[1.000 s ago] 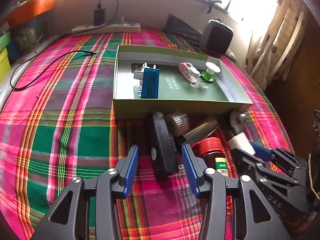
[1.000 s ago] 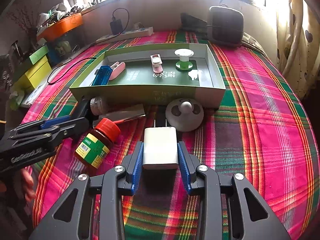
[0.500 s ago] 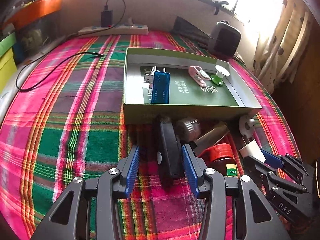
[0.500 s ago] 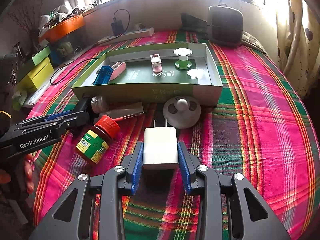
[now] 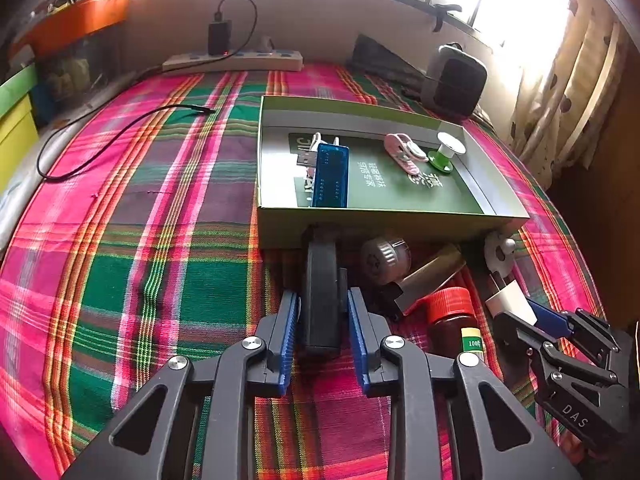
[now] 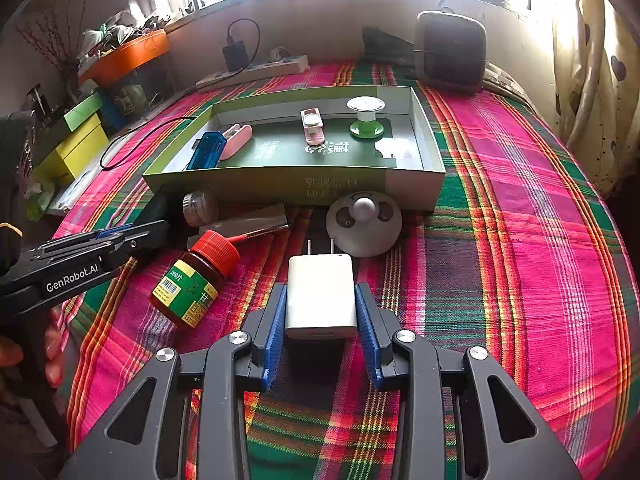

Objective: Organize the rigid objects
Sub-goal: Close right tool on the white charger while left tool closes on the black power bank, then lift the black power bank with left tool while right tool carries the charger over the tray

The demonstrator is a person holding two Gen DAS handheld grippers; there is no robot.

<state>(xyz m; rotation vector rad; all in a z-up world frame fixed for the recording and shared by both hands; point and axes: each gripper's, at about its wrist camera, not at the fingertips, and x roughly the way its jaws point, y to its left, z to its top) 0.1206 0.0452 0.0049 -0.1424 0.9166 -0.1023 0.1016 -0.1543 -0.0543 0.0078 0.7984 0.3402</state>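
Plaid-covered bed (image 5: pixel 120 280) – we are closing our left claw (image 5: pixel 323 332) around the black device (image 5: pixel 322 288), its long axis pointing at 12 o'clock toward the green box (image 5: pixel 360 224); our right claw (image 6: pixel 321 322) is gripping the white charger (image 6: pixel 321 296).

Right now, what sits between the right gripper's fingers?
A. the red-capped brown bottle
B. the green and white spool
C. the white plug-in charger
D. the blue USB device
C. In the right wrist view the white charger sits between the blue pads of the right gripper, prongs pointing away, while the red-capped bottle lies on the cloth to its left.
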